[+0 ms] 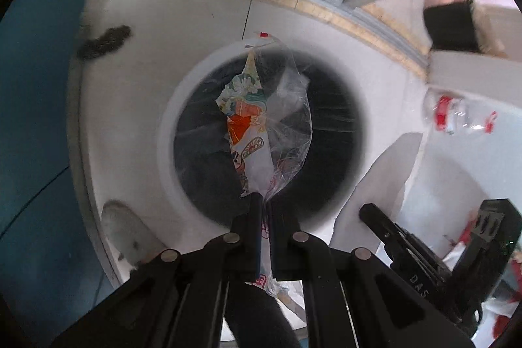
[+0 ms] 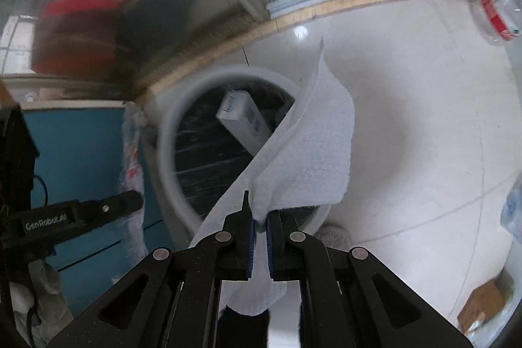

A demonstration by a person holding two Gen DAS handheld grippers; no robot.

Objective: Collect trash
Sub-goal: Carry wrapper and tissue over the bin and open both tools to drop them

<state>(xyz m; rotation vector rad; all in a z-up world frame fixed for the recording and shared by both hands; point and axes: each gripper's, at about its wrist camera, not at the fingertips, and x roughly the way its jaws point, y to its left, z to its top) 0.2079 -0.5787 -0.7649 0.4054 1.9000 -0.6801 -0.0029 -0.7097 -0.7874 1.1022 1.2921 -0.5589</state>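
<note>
White bin (image 2: 169, 132) with black liner holds a box (image 2: 243, 116).

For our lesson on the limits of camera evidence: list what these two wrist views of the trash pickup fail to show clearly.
- Bin contents, left view: the held wrapper covers the middle; the rest is dark.
- White box print, right view: too small and blurred.
- Red and dark shapes, right view: motion blur.
- Plastic bottle, right view: cut off by the lens edge.
- Paper towel lower end, right view: hidden behind the fingers.
</note>
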